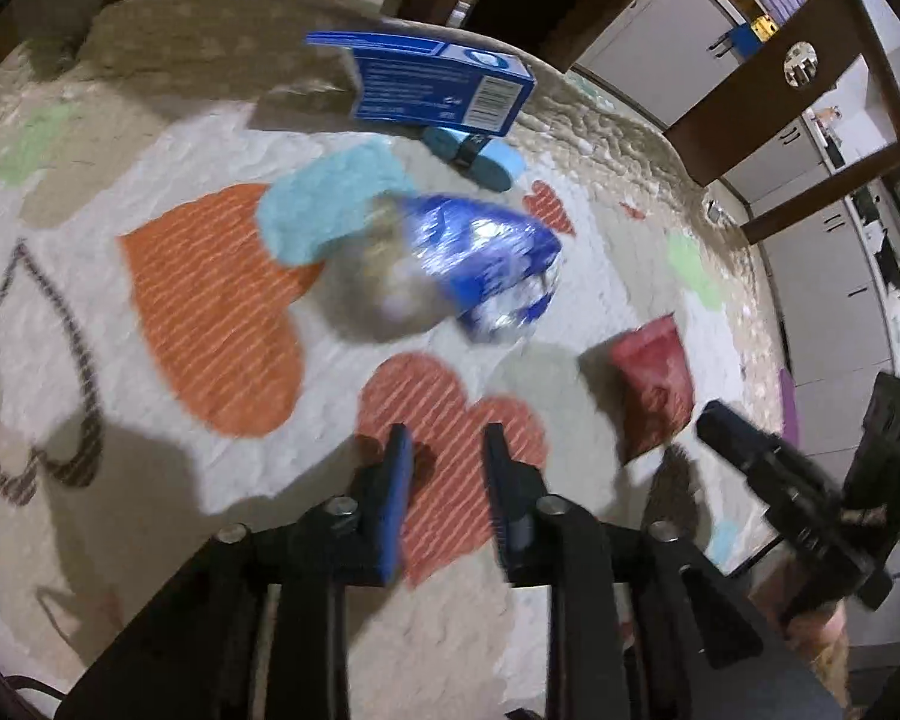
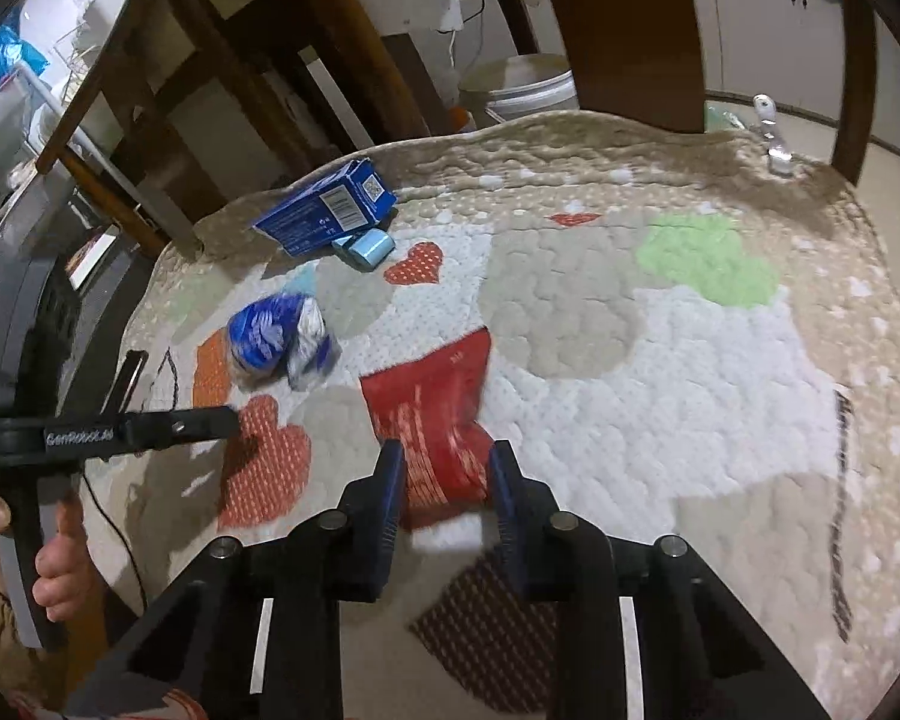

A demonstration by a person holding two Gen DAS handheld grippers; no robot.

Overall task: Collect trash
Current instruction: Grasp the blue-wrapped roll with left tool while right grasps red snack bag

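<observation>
Right wrist view: right hand-held gripper (image 2: 441,468) clamped narrow on the near end of the red wrapper (image 2: 432,414), pinched at the edge for a clean lift off the quilted rug (image 2: 660,360). Left hand-held gripper (image 1: 444,450) narrow and empty, nothing between the fingers, poised short of the crumpled blue wrapper (image 1: 480,264). Beyond, blue box (image 1: 438,87) leaning on a light blue roll (image 1: 480,153), not yet collected.
</observation>
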